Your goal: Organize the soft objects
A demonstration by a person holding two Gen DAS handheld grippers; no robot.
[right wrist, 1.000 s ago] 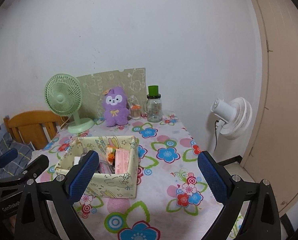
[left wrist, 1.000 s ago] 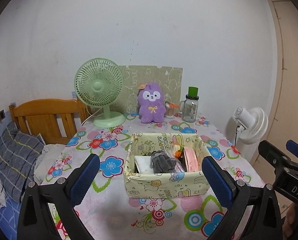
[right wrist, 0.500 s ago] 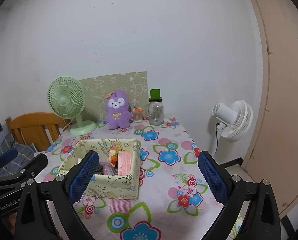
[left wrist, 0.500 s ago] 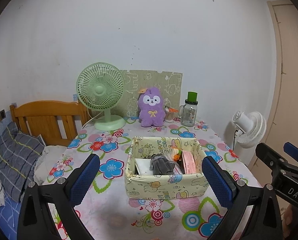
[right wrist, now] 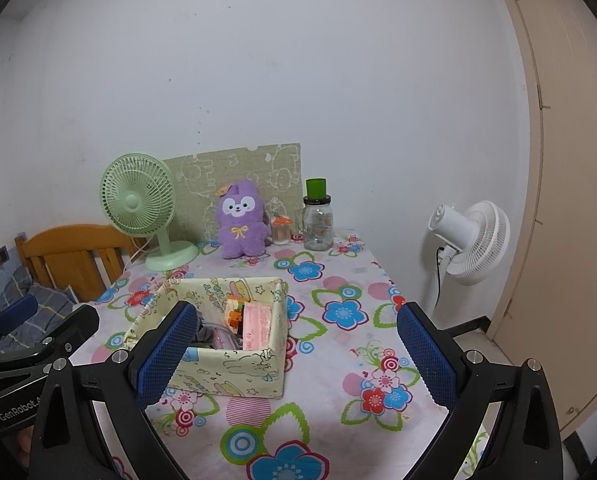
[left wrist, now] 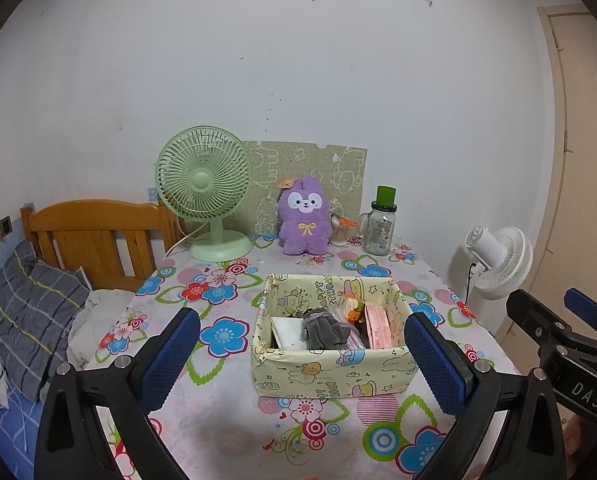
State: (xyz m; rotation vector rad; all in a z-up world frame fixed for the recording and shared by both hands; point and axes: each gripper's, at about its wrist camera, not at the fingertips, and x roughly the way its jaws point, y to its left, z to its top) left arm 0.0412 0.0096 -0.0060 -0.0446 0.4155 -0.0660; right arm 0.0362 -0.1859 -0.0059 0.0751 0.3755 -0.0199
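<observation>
The storage box [left wrist: 330,368], covered in pale yellow cartoon-print paper, stands near the middle of the desk [left wrist: 218,412] on a flowered cloth. The left wrist view looks into it from the front: a white card, a grey soft item [left wrist: 324,330], a small orange piece and a pink pack [left wrist: 378,326] sit inside. The right wrist view shows the box [right wrist: 234,364] from its right corner; there the grey item is mostly hidden behind the blue pad, and the pink pack [right wrist: 258,326] stands against the right wall.

Legible writing: "HAPPY" on the box's inner wall; "DAS" and "GenRobot" on the tong bodies.

A purple plush toy [left wrist: 304,216] sits upright at the back of the desk, between a green fan [left wrist: 204,190] and a glass jar [left wrist: 379,228] with a green lid. A white fan [right wrist: 472,242] stands beside the desk; a wooden bed frame [left wrist: 94,236] lies left.

Left tongs [left wrist: 302,360] and right tongs [right wrist: 298,356] are both spread wide apart, holding nothing, short of the box.
</observation>
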